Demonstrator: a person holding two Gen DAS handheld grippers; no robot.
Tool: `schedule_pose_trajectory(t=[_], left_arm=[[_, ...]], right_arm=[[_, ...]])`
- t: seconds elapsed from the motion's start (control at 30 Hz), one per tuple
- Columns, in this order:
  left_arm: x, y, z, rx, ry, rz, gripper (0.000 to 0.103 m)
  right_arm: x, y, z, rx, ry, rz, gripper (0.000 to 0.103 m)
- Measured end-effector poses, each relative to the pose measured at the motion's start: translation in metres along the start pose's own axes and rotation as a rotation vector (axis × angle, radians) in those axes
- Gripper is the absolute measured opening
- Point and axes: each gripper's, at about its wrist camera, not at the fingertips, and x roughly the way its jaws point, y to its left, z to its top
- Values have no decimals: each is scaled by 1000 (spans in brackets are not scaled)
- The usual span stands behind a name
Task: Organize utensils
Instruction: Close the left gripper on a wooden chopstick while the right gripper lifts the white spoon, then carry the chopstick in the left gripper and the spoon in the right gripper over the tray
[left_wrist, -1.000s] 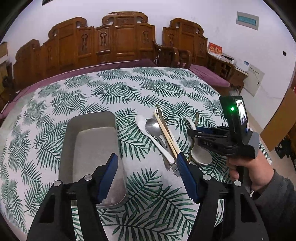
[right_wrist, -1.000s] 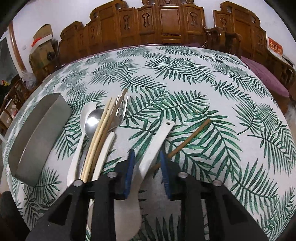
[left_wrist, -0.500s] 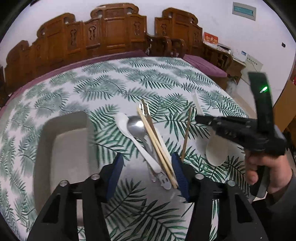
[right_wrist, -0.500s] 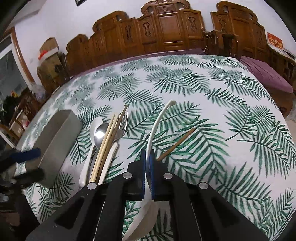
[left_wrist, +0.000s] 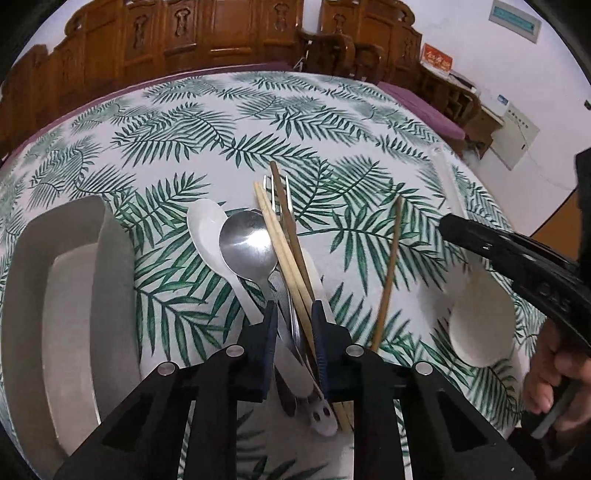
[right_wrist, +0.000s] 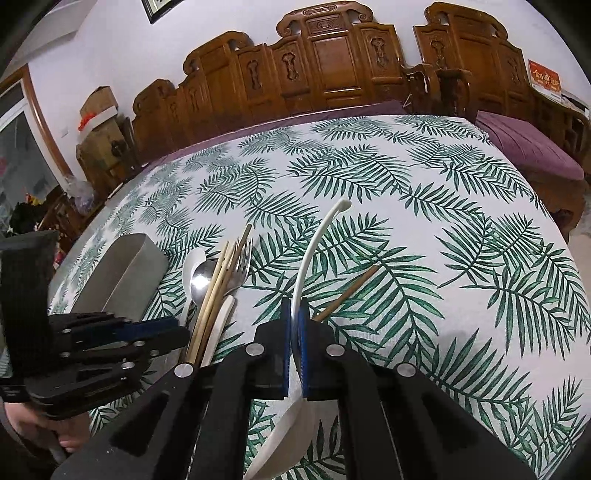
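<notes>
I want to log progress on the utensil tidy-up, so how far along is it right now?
Early stage. Done: nothing; the metal tray holds no utensils. In hand: the right gripper is shut on the white ladle, lifted off the cloth; the left gripper straddles the utensil bundle's handles. Left: that bundle and the lone brown chopstick.
</notes>
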Motion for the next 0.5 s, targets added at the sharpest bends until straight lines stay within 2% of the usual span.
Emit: schedule_pose_trajectory(t=[0.23, 0.33, 0.4, 0.5], left_arm=[[10, 1, 8, -17, 6, -5, 17], [13, -2, 10, -18, 5, -7, 13], [13, -2, 11, -28, 6, -18, 5], [10, -3, 10, -27, -2, -3, 4]], right_arm=[[1, 2, 0, -1, 1, 7, 5], [0, 2, 0, -2, 0, 10, 5], [0, 2, 0, -2, -2, 11, 5], [0, 2, 0, -1, -2, 12, 5]])
